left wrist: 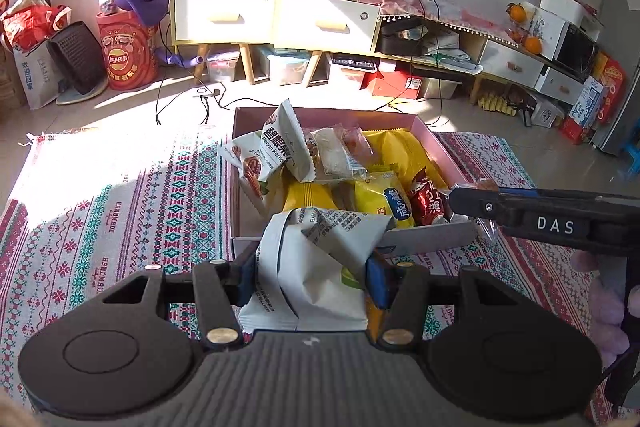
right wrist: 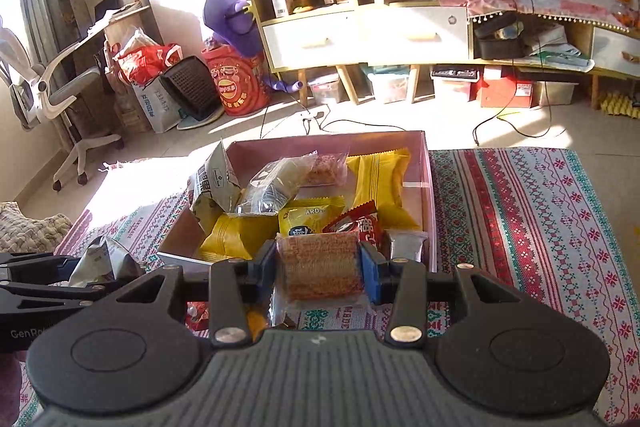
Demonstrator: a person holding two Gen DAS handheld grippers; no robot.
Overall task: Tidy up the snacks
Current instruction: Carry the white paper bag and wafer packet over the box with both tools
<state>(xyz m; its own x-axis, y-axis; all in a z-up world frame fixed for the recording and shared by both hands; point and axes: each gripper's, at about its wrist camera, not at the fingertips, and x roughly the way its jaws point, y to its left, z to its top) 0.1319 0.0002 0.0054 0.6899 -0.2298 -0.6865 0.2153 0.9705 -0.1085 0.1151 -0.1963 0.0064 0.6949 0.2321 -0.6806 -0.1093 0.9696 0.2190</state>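
Most of the sorting looks done. The pink box (right wrist: 426,183) on the patterned cloth of the surface (right wrist: 560,227) already holds a good pile: two white pecan kernel bags (left wrist: 280,143) leaning at its left side, a clear-wrapped pastry (right wrist: 276,183) on top, several yellow packets (right wrist: 380,179) behind and below, a red packet (right wrist: 360,223) and a small silver sachet (right wrist: 404,245) near the front wall.

What you have left, as far as these views show, is what you are carrying. Your left tool (left wrist: 310,277) is clamped on a crumpled white and grey snack bag (left wrist: 316,263), held just in front of the box's near wall and not yet over it; a sliver of yellow wrapper shows behind the bag by the right finger, and I cannot tell if it is gripped too. Your right tool (right wrist: 320,271) is closed on a clear-wrapped brown crispy cake (right wrist: 320,267), hanging at the box's near right corner, also short of the inside.

Below the right tool a bit of red wrapper (right wrist: 198,315) shows on the cloth, so at least one more item may still lie loose outside the box. The cloth to the right of the box looks bare.

So judge it as late in the task: two drops into the box, then check for strays near you.
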